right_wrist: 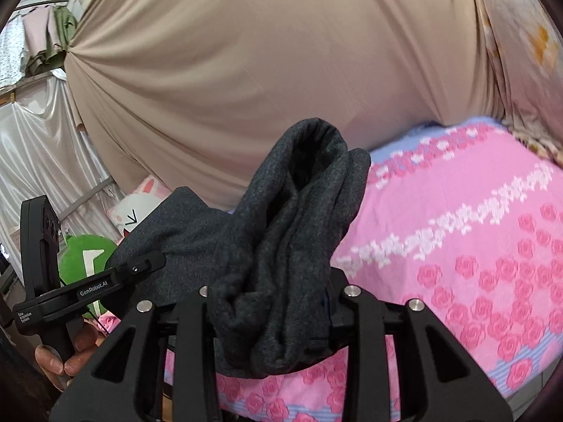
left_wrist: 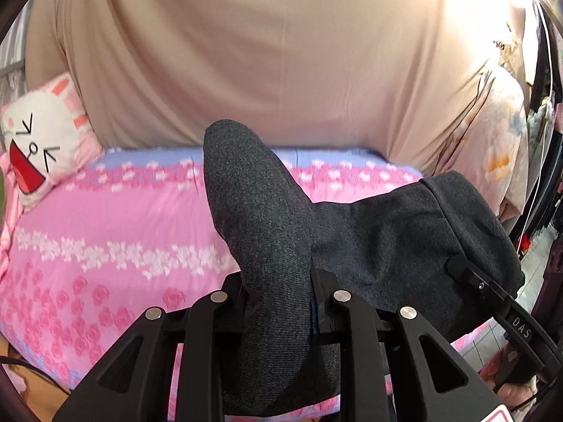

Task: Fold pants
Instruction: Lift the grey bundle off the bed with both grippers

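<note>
Pants: dark grey pants (left_wrist: 267,218), held above the bed between the two claws; a bunched end stands up out of each claw and the cloth spans across from one to the other.
Left claw: the left claw (left_wrist: 278,281) is clamped on a thick fold of the pants, the fabric filling the space between its fingers and hanging down below them.
Right claw: the right claw (right_wrist: 271,292) is closed on a crumpled wad of the pants (right_wrist: 292,211), several layers gathered together, the top of the wad open like a tube.
Right claw from the left view: its black finger (left_wrist: 468,274) presses against the far edge of the pants, near the hem.
Left claw from the right view: its finger (right_wrist: 137,267) lies on the flat grey cloth to the left; a hand (right_wrist: 59,355) grips the handle below.
Bed: pink bedsheet (left_wrist: 105,232) with roses and white flower bands, with a lilac strip along the far edge, lying under the pants.
Pillow: white and pink cartoon rabbit pillow (left_wrist: 42,140) at the bed's left end.
Backdrop: beige curtain (left_wrist: 267,52) hanging behind the bed.
</note>
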